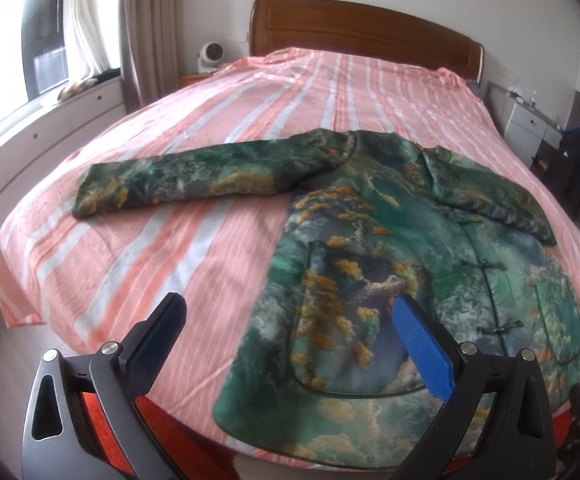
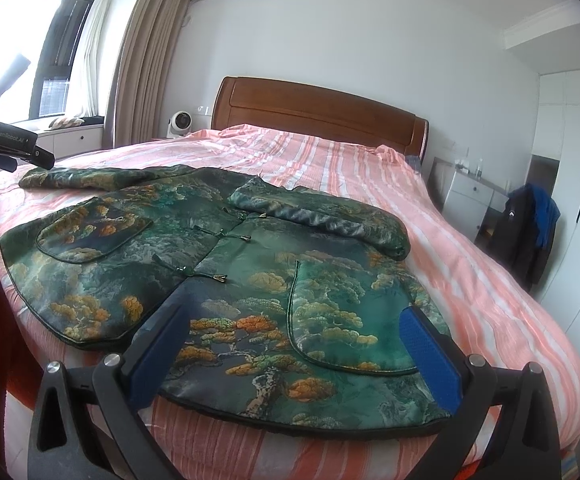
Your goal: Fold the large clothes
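Both grippers, left gripper point(image 1: 290, 320) and right gripper point(image 2: 296, 332), hang wide open over a green jacket point(image 2: 226, 264) on the pink striped bed point(image 2: 470, 264) with a wooden headboard point(image 2: 322, 112).

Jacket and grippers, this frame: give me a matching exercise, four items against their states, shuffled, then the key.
Items:
1. left sleeve
2. right sleeve
3. left gripper
4. headboard

States:
A. folded across the chest of the jacket
B. stretched out flat on the striped sheet
C. brown wood, at the far end of the bed
D. open, holding nothing, above the hem

Pairs: 1-B, 2-A, 3-D, 4-C
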{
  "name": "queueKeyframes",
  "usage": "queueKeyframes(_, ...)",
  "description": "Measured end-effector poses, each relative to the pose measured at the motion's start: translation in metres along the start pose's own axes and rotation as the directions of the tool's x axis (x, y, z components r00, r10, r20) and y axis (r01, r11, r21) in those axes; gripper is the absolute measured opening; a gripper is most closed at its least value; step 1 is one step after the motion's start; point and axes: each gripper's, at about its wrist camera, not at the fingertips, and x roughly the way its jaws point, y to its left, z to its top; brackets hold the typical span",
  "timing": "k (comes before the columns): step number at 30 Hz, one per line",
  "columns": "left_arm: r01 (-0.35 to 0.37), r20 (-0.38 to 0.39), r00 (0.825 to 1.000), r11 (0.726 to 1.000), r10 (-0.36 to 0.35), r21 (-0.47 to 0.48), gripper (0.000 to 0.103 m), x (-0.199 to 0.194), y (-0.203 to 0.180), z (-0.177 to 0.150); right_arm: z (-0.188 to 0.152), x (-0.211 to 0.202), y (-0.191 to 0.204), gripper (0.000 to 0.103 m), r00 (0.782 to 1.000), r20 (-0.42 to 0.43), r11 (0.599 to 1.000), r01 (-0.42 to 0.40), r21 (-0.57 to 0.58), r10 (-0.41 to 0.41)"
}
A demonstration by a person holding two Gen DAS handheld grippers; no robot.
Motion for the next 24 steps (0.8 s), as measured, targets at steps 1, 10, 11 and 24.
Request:
queueKeyframes(1, -0.011, 0.000, 1.000, 1.000, 0.011, 0.004, 0.102, 0.002, 0.004, 0.004, 0.000, -0.001, 0.001, 0.103, 1.000, 0.003, 1.000, 0.000, -0.002, 0.000)
queueKeyframes(10, 0.023, -0.033, 0.999, 0.954, -0.034, -0.300, 0.102, 0.055, 0.129, 0.063, 0.000, 0.002, 0.001, 0.103, 1.000, -0.004, 1.000, 0.007, -0.016, -0.007)
queueKeyframes(11, 0.042, -0.038, 0.997, 0.928, -0.061, -0.371, 0.102, 0.069, 0.152, 0.066, 0.000, 0.003, 0.003, 0.103, 1.000, -0.008, 1.000, 0.009, -0.021, -0.010)
queueKeyframes(24, 0.055, 0.008, 0.996, 0.538, -0.089, -0.841, 0.008, 0.219, 0.294, 0.084, 0.000, 0.017, 0.032, 0.103, 0.999, -0.053, 0.992, -0.004, -0.128, -0.003)
